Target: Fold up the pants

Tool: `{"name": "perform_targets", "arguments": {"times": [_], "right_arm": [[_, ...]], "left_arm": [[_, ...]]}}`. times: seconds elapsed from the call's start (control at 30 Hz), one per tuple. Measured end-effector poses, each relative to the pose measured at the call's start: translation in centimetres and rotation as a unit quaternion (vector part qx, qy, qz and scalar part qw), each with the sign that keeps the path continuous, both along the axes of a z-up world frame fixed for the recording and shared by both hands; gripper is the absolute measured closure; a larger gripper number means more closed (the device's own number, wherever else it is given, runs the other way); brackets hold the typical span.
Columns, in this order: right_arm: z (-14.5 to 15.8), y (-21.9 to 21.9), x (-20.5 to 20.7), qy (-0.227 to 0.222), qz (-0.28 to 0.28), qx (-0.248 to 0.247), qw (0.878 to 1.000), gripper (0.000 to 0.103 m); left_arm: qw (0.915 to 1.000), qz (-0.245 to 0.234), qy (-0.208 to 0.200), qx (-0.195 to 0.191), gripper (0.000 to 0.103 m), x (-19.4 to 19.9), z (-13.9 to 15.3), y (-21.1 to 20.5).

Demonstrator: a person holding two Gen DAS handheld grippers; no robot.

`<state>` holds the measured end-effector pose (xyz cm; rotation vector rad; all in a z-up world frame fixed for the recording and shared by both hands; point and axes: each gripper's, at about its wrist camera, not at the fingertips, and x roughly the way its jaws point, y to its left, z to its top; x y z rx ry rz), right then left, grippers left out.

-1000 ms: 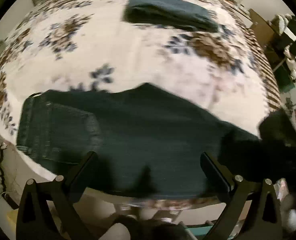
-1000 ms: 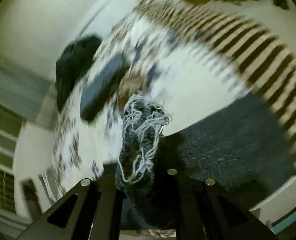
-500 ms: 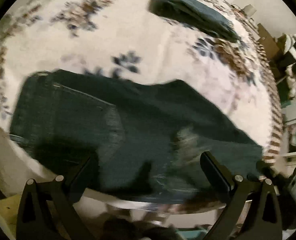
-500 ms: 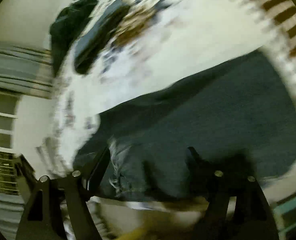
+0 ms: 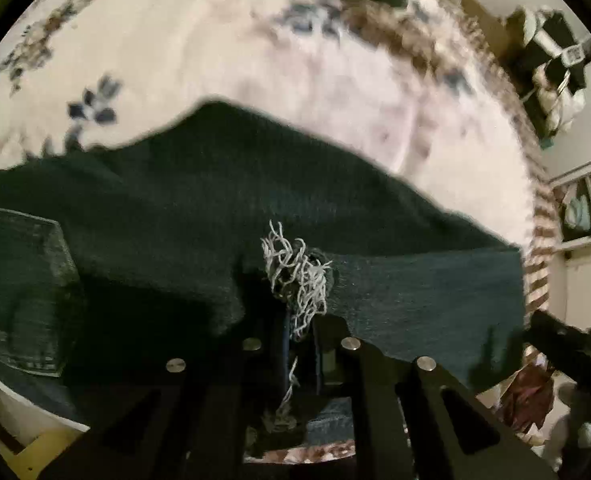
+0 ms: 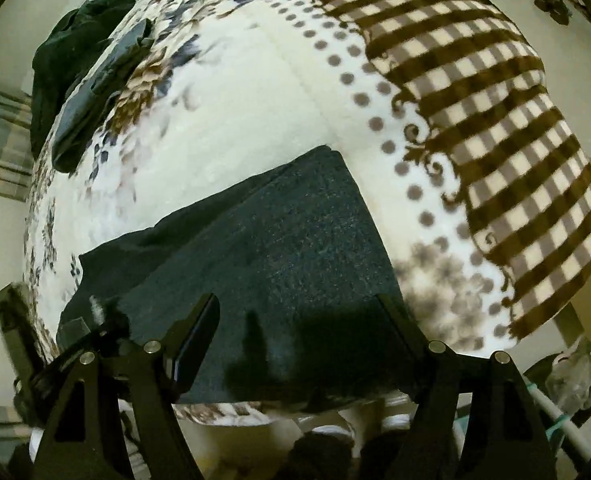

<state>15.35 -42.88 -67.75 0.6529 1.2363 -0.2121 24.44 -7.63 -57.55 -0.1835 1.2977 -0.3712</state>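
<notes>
left hand-held gripper (image 5: 301, 320) just closed; right hand-held gripper (image 6: 303, 336) agape

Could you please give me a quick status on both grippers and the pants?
Left gripper just closed, jaws pinching the frayed hem. Right gripper just opened, jaws empty over the pants. Pants partly folded on the blanket. Nothing in the way.

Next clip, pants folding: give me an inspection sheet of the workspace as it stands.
Surface: bed blanket, cream with flowers, checked brown border.
Job's things: dark pants lying across the near edge; frayed hem doubled onto them.
Clutter: folded dark garment and dark clothes heap at the far side.
Grippers: left claw just closed, shut on the frayed hem; right claw just opened, empty above the pants.
Cables: nothing seen.
Surroundings: shelves with clothes, blurred.
</notes>
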Motion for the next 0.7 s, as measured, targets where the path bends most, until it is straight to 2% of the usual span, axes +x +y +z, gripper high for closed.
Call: {"name": "perform_targets", "arguments": {"times": [0.1,0.17,0.27,0.3,0.37,0.43,0.6,0.63,0.67,0.7], "right_arm": [[-0.2,0.5,0.8,0.001,0.005,0.002,1.000,0.024],[-0.1,1.4,1.4,0.004,0.019,-0.004,1.000,0.024],[-0.7,2.3,2.1,0.017,0.036,-0.014,0.999,0.024],[-0.9,2.5,2.2,0.022,0.041,-0.017,0.999,0.024],[-1.1,3.0,2.6,0.030,0.050,-0.024,0.998,0.024],[-1.0,3.3,2.8,0.035,0.056,-0.028,0.997,0.024],[-0.8,4.5,3.4,0.045,0.078,-0.037,0.995,0.024],[-0.8,4.9,3.6,0.048,0.084,-0.041,0.994,0.024],[-0.9,5.4,3.8,0.052,0.092,-0.044,0.993,0.022],[-1.0,5.9,3.9,0.055,0.098,-0.043,0.993,0.021]], "left_arm": [[0.9996,0.011,-0.024,-0.004,0.097,0.3,1.2,1.6],[0.9992,0.031,-0.025,-0.009,0.096,0.7,1.4,2.8],[0.9992,0.034,0.009,-0.017,0.090,1.1,0.0,3.5],[0.9991,0.036,0.021,-0.013,0.088,0.8,-0.7,3.7],[0.9979,0.042,0.049,0.003,0.079,0.1,-1.9,4.6],[0.9963,0.048,0.068,0.020,0.077,-1.2,-2.6,6.0],[0.9920,0.101,0.075,0.000,0.074,-4.2,-2.4,10.3],[0.9906,0.117,0.071,-0.007,0.064,-4.6,-2.0,11.1],[0.9885,0.135,0.065,-0.017,0.039,-4.9,-1.6,11.9],[0.9861,0.152,0.059,-0.030,0.027,-5.1,-1.2,12.7]]}}
